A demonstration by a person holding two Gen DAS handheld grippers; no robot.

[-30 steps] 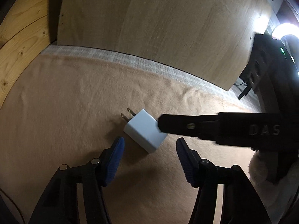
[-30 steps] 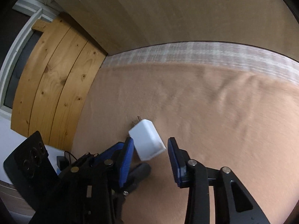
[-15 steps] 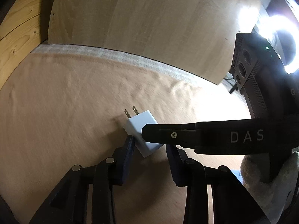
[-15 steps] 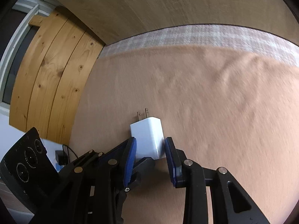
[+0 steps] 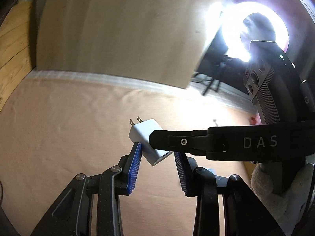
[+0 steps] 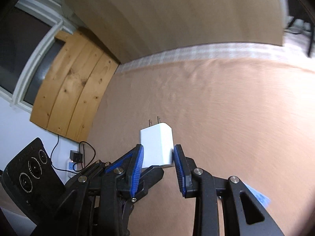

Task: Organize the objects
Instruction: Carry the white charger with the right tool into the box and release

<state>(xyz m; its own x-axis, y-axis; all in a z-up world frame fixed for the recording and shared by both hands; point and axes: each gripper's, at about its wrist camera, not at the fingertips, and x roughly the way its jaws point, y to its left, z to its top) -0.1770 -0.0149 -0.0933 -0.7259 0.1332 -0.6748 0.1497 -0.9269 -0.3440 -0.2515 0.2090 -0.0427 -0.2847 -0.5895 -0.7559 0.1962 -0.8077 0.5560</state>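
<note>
Above the tan blanket (image 6: 226, 108), right tongs (image 6: 157, 157) clamp the white USB wall charger (image 6: 157, 144). Left tongs (image 5: 157, 157) also pinch it; only the left view shows a ring light (image 5: 256, 31).

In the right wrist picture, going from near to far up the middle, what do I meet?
Hand-held gripper → white charger → its prongs → tan cloth → checked strip → wooden board.

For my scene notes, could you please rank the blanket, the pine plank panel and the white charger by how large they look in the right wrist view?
1. Blanket, which fills most of the view.
2. Pine plank panel, far off, so its real size is unsure.
3. White charger, clamped in the right gripper and near the camera, yet smallest.
</note>
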